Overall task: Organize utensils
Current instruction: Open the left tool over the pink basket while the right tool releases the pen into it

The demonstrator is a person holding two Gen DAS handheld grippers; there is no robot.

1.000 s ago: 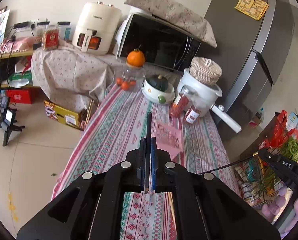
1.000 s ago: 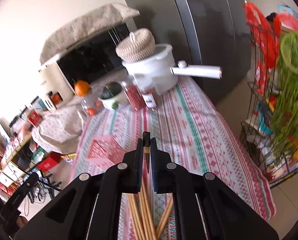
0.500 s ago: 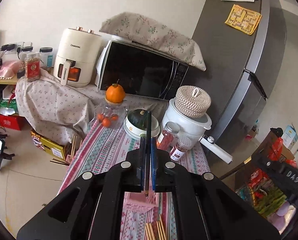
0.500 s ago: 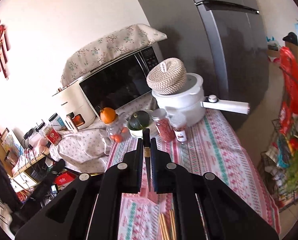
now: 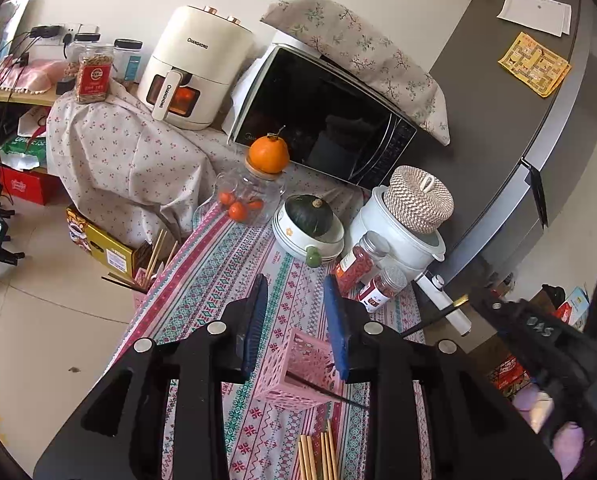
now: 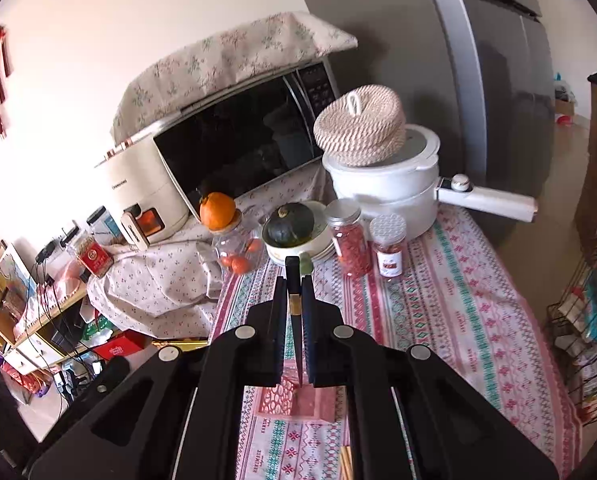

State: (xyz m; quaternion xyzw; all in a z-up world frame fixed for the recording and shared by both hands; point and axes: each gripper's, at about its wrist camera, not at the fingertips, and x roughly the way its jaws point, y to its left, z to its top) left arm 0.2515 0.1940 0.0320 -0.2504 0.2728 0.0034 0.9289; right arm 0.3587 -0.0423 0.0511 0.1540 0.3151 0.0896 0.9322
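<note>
A pink lattice basket (image 5: 298,372) stands on the patterned tablecloth (image 5: 226,280), with a dark chopstick (image 5: 326,392) lying across its rim. My left gripper (image 5: 296,300) is open and empty, just above the basket. Several wooden chopsticks (image 5: 314,456) lie on the cloth nearer to me. My right gripper (image 6: 294,280) is shut on a dark chopstick with a gold band (image 6: 294,308), held point down over the basket (image 6: 298,398). The right gripper's body (image 5: 538,332) shows at the right of the left wrist view.
At the table's far end stand a white pot with a woven lid (image 5: 402,216), two red spice jars (image 5: 362,264), a bowl with a green squash (image 5: 310,220) and a glass jar topped by an orange (image 5: 254,192). A microwave (image 5: 322,120) and fridge (image 5: 518,120) stand behind.
My left gripper has opened and let go of its dark chopstick, which now rests in the basket. The right gripper has swung upward and come over the basket with its chopstick.
</note>
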